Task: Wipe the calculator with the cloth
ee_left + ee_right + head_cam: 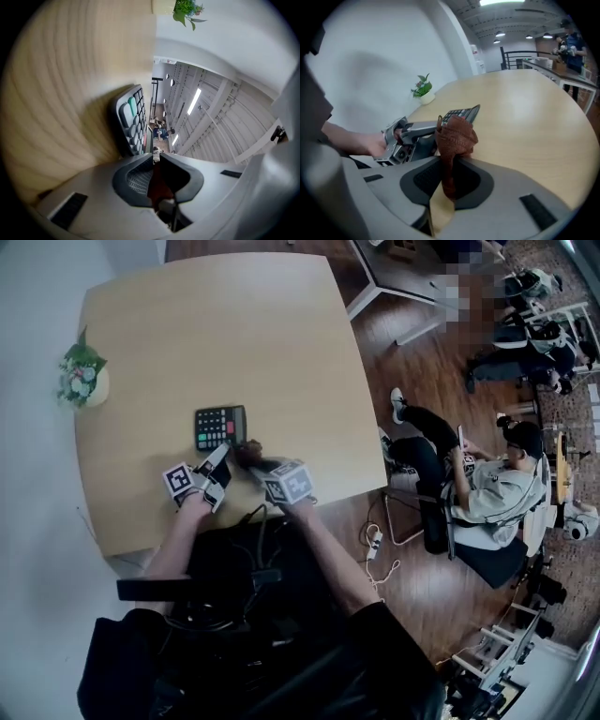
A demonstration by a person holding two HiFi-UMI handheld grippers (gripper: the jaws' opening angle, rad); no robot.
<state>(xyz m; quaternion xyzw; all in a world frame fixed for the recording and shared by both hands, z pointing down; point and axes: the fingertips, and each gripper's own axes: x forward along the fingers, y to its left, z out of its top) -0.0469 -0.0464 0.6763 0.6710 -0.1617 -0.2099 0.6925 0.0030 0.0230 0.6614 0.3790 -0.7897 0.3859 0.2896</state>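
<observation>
The black calculator (220,427) lies on the light wooden table (234,324), near its front edge. My left gripper (221,456) lies level, rolled on its side, jaws closed on the calculator's near edge. In the left gripper view the calculator (132,123) runs edge-on into the left gripper (153,158); something dark red shows deeper between the pads, and I cannot tell what it is. My right gripper (251,461) is shut on a brown cloth (249,453) at the calculator's near right corner. The cloth (455,136) bunches above the right gripper (451,161), hiding part of the calculator (461,112).
A small potted plant (82,376) stands at the table's left edge, against the white wall. A person (487,488) sits on a chair beyond the table's right side, with a power strip (374,540) on the wooden floor nearby.
</observation>
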